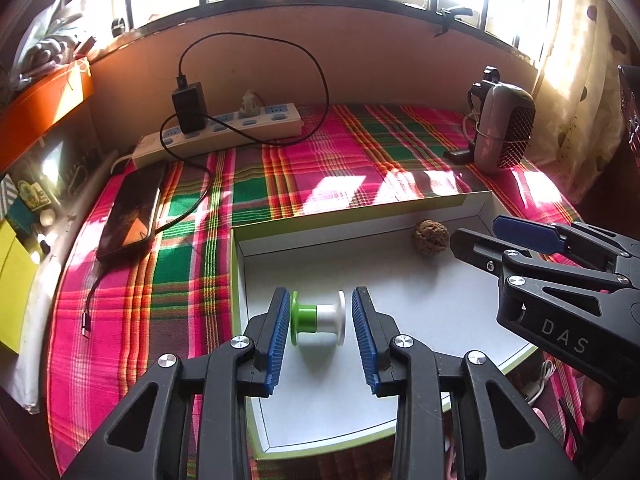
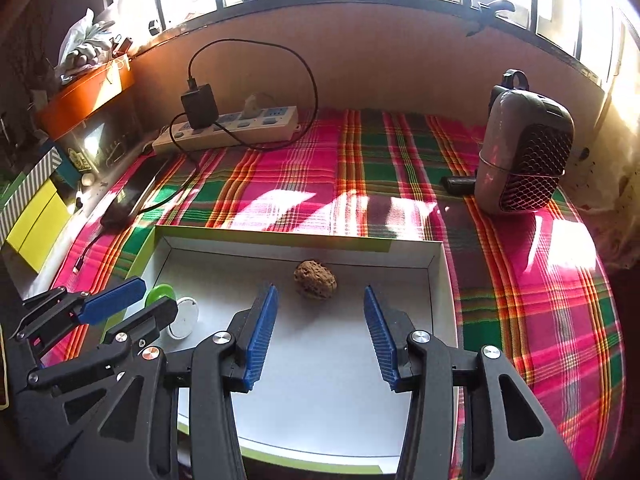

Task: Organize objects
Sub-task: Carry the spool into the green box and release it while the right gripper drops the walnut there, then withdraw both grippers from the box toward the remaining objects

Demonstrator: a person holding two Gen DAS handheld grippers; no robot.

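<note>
Left gripper fills the near edge of my left wrist view: jaws wide, two blue ribbed pads, nothing clamped. One spool, half green and half white, lies on its side between the fingertips, a gap showing on each side, on the white floor of the box lid.

Right gripper, right wrist view: jaws wide as well, holding nothing. One walnut sits at 12 o'clock, just ahead of the fingertips, near the tray's far wall. Same walnut in the left view at 2 o'clock from the spool, well apart from it.

Count in tray: 1 spool, 1 walnut. Tray count: 1, white inside with a lime-green outer rim, resting on the plaid cloth of pink, green and orange.

Writing: "DAS" in pale letters on the black body of the right gripper as seen from the left view. No other text I can read.

Outside the tray, on the cloth:
- 1 power strip at 11 o'clock, white with blue sockets, carrying 1 black charger with a looping black cable.
- 1 smartphone at 10 o'clock, screen dark, lying flat.
- 1 small grey heater with a mesh front at 1 o'clock, upright.
</note>
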